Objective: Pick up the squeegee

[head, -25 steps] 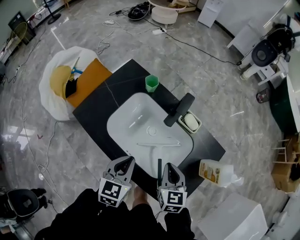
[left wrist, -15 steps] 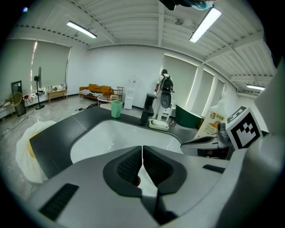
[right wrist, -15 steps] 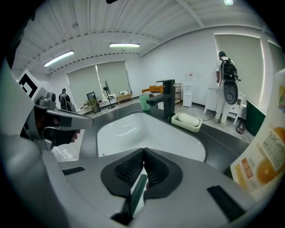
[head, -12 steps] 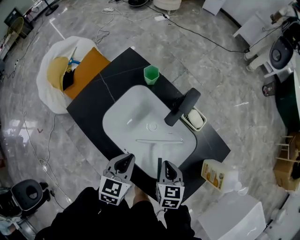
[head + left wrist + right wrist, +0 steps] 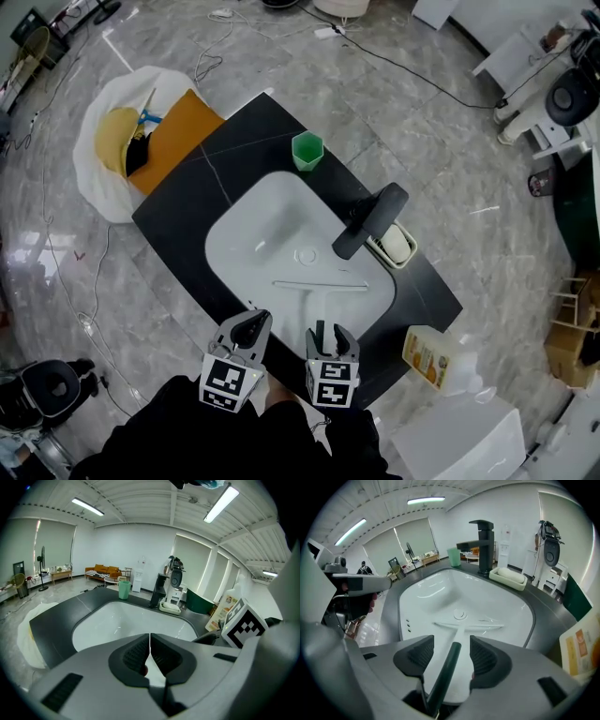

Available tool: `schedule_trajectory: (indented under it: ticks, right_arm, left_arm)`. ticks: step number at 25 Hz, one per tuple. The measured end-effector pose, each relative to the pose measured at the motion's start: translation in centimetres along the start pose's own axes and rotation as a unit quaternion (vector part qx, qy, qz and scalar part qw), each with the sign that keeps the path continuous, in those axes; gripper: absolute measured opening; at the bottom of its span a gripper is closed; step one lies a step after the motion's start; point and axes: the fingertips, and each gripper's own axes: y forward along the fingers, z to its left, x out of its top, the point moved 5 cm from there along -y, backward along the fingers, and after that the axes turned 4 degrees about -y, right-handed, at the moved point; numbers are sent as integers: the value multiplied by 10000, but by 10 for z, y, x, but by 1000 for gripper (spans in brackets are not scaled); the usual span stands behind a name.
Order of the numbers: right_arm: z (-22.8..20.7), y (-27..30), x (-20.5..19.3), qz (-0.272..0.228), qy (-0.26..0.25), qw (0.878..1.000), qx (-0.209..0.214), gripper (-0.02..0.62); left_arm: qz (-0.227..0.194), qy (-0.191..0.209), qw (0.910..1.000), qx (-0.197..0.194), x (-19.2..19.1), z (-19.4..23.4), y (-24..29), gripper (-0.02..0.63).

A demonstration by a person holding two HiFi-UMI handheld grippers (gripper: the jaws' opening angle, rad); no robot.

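1. Lying flat in the white sink, the squeegee has its blade running left to right just on the near side of the drain. Its white stem points toward the near rim and ends in a dark green handle.
2. Right gripper: held over the near rim of the sink. Its jaws stand apart, with the dark handle running between them. A gap shows on each side of the handle, so neither pad presses it.
3. Left gripper: held just left of the right gripper, over the near edge of the black countertop. Its jaws are closed pad against pad, with nothing between them.
4. Black faucet: it stands at the right rim of the sink, its spout reaching out over the basin.
5. Soap dish: it sits on the countertop just right of the faucet and holds a pale bar.
6. Green cup: it stands upright on the countertop beyond the far rim of the sink.
7. Yellow-labelled bottle: it lies off the near right corner of the countertop, well apart from the squeegee.
8. White bag: it rests on the marble floor at the far left, with an orange board lying against it beside the countertop's left corner.
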Motion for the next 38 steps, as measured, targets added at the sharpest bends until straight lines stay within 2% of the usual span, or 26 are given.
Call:
schedule_trajectory:
  ticks: [10,24,32,38]
  right_arm:
    - [3,26,6,517,38,9986,124,299]
    - [-3,62,6,1044,-52,9942,237,304]
    - [-6,77,6,1283,-26,9914,259,273]
    - [-7,80,2,1447,88,9892,226,225]
  left_arm:
    - [54,-179,9997,127,2,17,11,28]
    - [196,-418,9986,247,-4,34,29,28]
    - [263,-512,9977,355,-8,43,36,28]
    - [290,-550,9972,404,-8,44,37,28]
